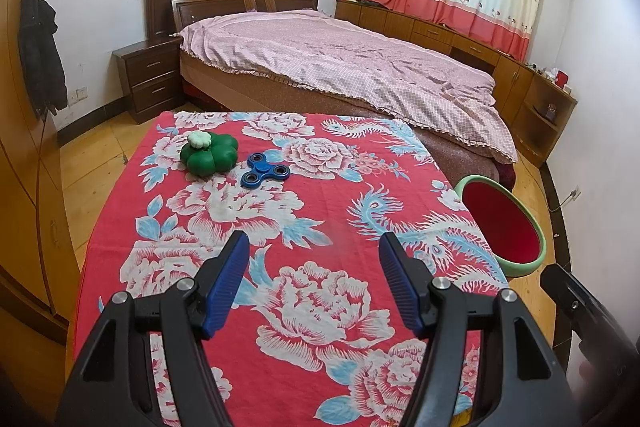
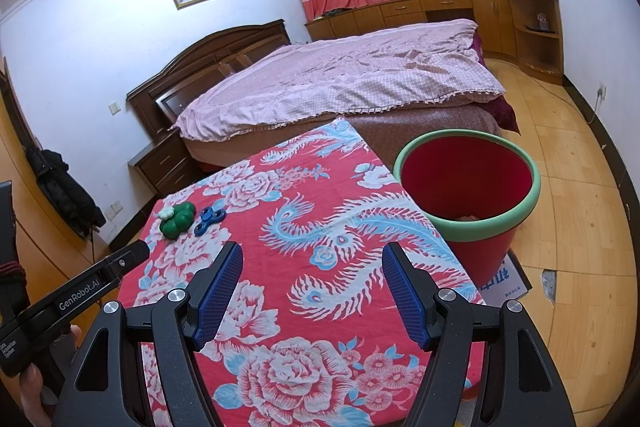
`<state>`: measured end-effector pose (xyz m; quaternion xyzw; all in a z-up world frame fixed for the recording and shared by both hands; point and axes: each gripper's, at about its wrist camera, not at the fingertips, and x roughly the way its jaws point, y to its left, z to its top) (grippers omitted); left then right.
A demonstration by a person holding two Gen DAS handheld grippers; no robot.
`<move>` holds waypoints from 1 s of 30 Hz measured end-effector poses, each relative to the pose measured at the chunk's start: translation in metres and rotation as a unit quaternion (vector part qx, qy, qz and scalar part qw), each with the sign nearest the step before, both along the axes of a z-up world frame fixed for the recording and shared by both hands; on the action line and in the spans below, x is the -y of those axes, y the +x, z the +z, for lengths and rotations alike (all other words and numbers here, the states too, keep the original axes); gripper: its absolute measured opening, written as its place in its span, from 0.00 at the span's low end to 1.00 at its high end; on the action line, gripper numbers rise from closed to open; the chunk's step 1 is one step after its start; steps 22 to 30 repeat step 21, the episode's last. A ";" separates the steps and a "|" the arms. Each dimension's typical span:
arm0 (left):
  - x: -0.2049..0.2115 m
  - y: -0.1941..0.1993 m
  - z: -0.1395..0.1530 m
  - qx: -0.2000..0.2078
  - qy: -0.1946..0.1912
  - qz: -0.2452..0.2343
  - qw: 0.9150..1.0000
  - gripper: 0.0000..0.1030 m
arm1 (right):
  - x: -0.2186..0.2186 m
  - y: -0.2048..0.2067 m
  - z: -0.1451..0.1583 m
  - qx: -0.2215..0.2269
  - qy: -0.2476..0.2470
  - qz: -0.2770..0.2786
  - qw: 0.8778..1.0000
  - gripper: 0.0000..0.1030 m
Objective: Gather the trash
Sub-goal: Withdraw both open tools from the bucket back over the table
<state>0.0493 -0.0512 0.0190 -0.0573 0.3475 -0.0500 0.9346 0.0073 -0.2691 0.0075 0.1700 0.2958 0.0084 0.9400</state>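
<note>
While both jaws stand apart over the table (image 1: 320,211) with nothing between them, I hold the left hand-held gripper (image 1: 312,247) and the right hand-held gripper (image 2: 312,255) above the floral cloth. At eleven o'clock in the left view lies the blue fidget spinner (image 1: 265,172), flat, with no single long axis: one lobe points toward the bed, two toward me. Just beside it, at its nine o'clock, sits a green clover-shaped toy (image 1: 209,155). The red bin (image 2: 468,187) stands upright at the table's right edge. The left tool's body reads "GenRobot.AI".
</note>
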 end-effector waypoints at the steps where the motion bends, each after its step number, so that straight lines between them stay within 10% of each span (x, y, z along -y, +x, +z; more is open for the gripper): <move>1: 0.000 0.000 0.000 0.000 0.000 0.000 1.000 0.65 | 0.000 0.000 0.000 0.000 0.000 0.000 1.000 0.71; 30: 0.000 0.000 0.000 -0.001 -0.001 -0.001 1.000 0.65 | -0.001 0.000 0.000 -0.001 0.000 0.000 1.000 0.71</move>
